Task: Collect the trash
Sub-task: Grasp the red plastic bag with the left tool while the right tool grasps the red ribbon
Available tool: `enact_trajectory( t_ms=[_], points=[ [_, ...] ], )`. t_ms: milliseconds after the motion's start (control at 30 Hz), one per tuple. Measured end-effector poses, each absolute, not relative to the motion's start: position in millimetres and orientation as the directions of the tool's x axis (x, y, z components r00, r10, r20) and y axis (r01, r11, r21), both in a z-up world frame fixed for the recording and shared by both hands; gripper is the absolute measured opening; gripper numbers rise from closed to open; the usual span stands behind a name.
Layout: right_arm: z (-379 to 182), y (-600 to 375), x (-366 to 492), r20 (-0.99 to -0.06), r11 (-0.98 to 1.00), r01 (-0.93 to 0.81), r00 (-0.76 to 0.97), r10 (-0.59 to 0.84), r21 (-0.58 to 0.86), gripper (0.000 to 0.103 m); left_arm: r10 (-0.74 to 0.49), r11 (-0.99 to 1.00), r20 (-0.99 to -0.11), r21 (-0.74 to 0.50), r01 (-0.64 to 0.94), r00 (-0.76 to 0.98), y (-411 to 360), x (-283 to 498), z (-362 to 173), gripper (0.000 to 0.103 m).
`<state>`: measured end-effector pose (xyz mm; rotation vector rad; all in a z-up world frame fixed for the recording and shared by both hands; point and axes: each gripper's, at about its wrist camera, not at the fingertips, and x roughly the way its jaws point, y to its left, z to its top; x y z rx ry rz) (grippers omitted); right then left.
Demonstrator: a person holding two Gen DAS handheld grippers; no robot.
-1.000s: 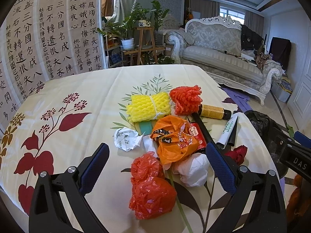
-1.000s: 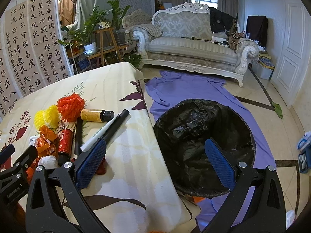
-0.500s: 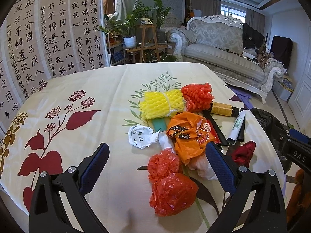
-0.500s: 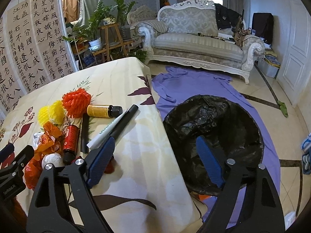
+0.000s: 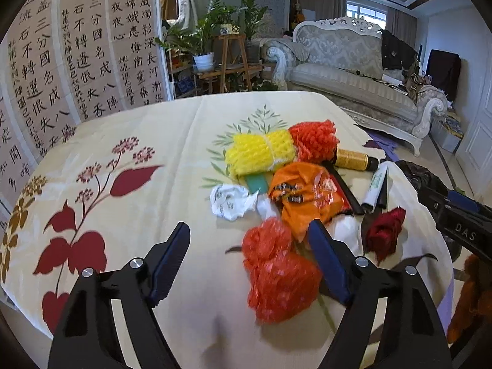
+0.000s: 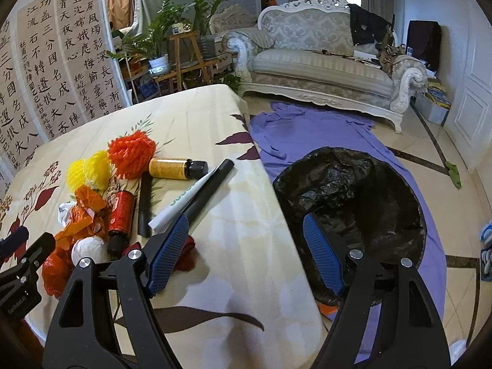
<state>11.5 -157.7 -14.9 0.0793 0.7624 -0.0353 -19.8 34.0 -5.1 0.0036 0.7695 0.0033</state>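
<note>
We work over the cream floral-print tablecloth (image 5: 129,153) on the table, with the black-lined round trash bin (image 6: 353,203) on the floor just beside the table's right edge, standing on a purple cloth (image 6: 307,132).

The trash sits in one heap toward that edge. Nearest the left gripper (image 5: 249,261) is a crumpled red plastic bag (image 5: 276,270), then an orange plastic wrapper (image 5: 307,193), a yellow foam net bundle (image 5: 261,152), an orange-red foam net ball (image 5: 313,141), and a small crumpled white paper (image 5: 230,201).

Our left tongs stand wide apart and hold nothing; the right-hand finger (image 5: 326,264) lies over the far edge of the red bag, the other over bare cloth. The right gripper (image 6: 246,252) is likewise wide and empty, poised between the table edge and the bin.

We judge the step in hand to be reaching for the red bag. To do it well we should centre both fingers around the bag's bulk, come down close to the cloth, and close firmly, since thin plastic will squash and slip.

Only the right view shows the bin's mouth, a red cylindrical can (image 6: 121,212) and a white foam ball (image 6: 89,247) under the wrappers. Only the left view shows the white paper clearly and the red bag whole.
</note>
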Motion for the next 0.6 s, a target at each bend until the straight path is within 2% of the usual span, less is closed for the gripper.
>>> enact_trajectory(
  t_ms=[333, 400, 467, 600],
  points=[
    [-13, -151, 0, -0.69, 0.997, 0.051, 0.724, -0.003, 0.049, 0.075, -0.033, 0.999, -0.701, -0.012, 0.035, 0.712, 32, -30, -14, 0.075],
    [-14, -151, -4, -0.692, 0.998, 0.049, 0.722, -0.001, 0.05, 0.075, -0.058, 0.998, -0.71, -0.029, 0.053, 0.702, 31, -27, -19, 0.065],
    [-14, -149, -6, -0.694, 0.998, 0.047, 0.72, 0.001, 0.05, 0.075, -0.097, 0.995, -0.719, -0.062, 0.075, 0.688, 31, -23, -22, 0.047],
    [-14, -142, -9, -0.697, 0.998, 0.031, 0.717, 0.012, 0.049, 0.075, -0.113, 0.994, -0.717, -0.078, 0.082, 0.687, 32, -25, -23, 0.043]
  ],
)
